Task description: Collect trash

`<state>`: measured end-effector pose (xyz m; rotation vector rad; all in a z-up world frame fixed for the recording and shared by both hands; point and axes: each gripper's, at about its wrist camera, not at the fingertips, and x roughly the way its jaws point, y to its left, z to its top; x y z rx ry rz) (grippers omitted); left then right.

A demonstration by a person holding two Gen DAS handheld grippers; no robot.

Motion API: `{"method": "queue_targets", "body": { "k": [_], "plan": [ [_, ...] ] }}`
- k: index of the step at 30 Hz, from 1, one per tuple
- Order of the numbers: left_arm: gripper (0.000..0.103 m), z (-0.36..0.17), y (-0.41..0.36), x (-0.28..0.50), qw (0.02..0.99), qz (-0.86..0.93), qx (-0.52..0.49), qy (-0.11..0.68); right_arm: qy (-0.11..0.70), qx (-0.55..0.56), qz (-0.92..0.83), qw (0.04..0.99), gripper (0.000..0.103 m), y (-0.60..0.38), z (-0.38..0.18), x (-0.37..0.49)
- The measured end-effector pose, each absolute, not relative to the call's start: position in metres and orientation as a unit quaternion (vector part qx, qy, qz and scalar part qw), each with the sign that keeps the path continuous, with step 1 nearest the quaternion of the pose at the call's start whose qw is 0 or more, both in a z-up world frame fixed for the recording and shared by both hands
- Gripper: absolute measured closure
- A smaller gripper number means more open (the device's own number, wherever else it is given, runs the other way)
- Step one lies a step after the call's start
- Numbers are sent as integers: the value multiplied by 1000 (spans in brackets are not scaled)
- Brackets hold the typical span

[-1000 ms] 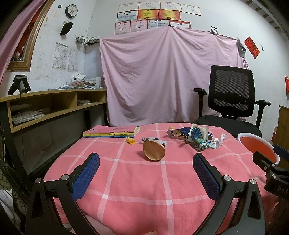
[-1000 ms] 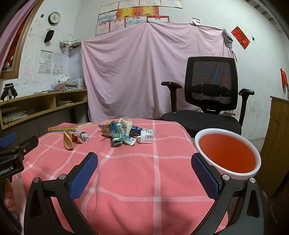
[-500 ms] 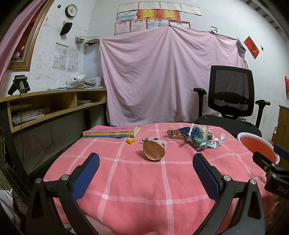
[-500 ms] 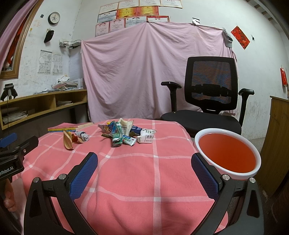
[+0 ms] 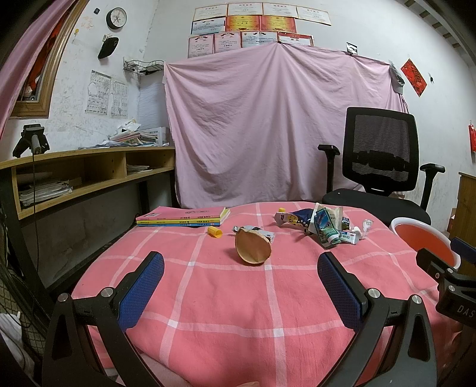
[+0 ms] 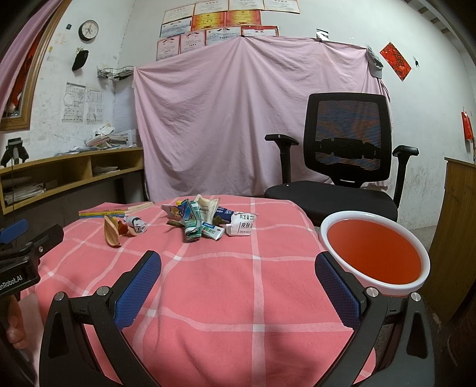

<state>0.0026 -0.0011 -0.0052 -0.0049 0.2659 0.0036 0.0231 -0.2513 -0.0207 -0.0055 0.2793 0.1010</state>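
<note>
We hold the left gripper [image 5: 240,285] and the right gripper [image 6: 238,282] low over the near edge of the table [image 5: 226,312], each with its blue pads spread wide and nothing between them. The trash lies well ahead of both, on the far half of the pink checked cloth. In the right view we can read most on the white tube [image 6: 242,224]: "SKIN" in Latin letters under a line of Chinese characters, the rest cut off by the crumple. The green tube [image 6: 211,230] just left of it carries small print we cannot make out, and the wrappers [image 6: 190,218] heaped against it show pictures and lettering too creased to read. In the left view that same heap of wrappers [image 5: 322,227] sits to the right of a brown peel [image 5: 253,245], which stands tilted on the cloth; a small wrapper behind it is mostly hidden. A yellow cap [image 5: 214,232] lies near the peel, just in front of the books [image 5: 183,216], whose spine text is too small for us. The basin [image 6: 374,253], white outside and red inside, stands at the table's right edge, just beside our right pad; in the left view it is partly covered by the right gripper's body, where we read only "DAS". On the left gripper's body, seen from the right, we read "nRobot.AI", its start cut off by the frame. The certificates [image 6: 226,22] on the wall above the pink sheet [image 6: 253,119] are illegible.
</note>
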Motion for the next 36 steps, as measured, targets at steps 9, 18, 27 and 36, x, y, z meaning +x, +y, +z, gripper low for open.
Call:
{"method": "queue_targets", "body": {
  "k": [9,18,27,36],
  "plan": [
    [2,-5,-1,3,991,1,-2,133,139,-3,50,989,0,-252,-21,23],
    [2,-5,-1,3,991,1,-2,133,140,-2,50,989,0,-252,-20,23],
    [2,-5,-1,3,991,2,-3,133,140,-2,52,989,0,-252,-20,23],
    [2,-4,3,5,991,6,-21,136,140,10,66,988,0,-253,-21,25]
  ]
}}
